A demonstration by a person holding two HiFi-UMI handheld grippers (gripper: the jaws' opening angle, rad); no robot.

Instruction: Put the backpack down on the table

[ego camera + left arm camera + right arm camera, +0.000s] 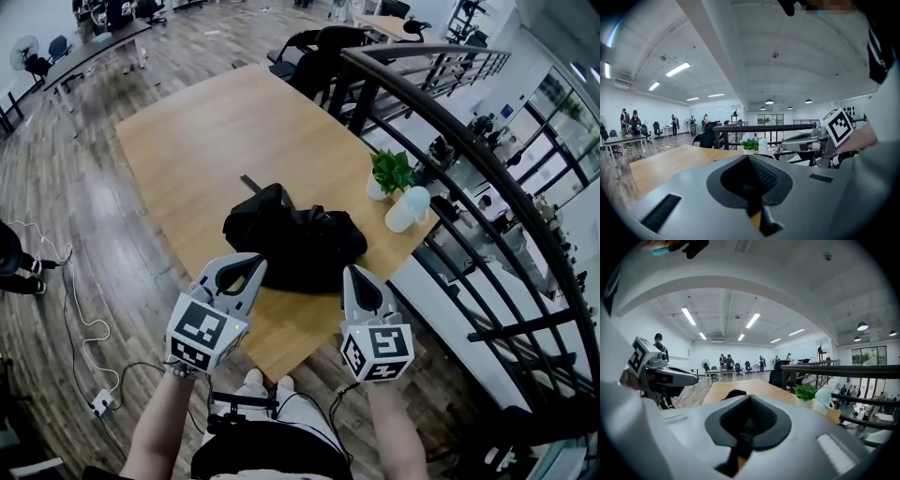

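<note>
Item one: a black backpack is lying slumped on the wooden surface, near the surface's end closest to the person, with a strap trailing toward 11 o'clock. Item two: the left gripper is hovering at the backpack's 7 o'clock, its jaws clenched together on nothing, as the left gripper view is showing. Item three: the right gripper is hovering at the backpack's 5 o'clock, likewise clenched and empty, with only the top of the backpack showing beyond its tip in the right gripper view. Both are pointing toward the bag, and each is carrying its marker cube at the rear. Item four: a small green plant in a white pot is standing at the backpack's 2 o'clock, beside the surface's edge. Item five: a pale cup is sitting just beside the plant, at its 5 o'clock. Item six: a dark curved railing is running along the surface's 3 o'clock side. Item seven: a white cable is snaking over the wooden floor at 9 o'clock, ending at a power strip.
</note>
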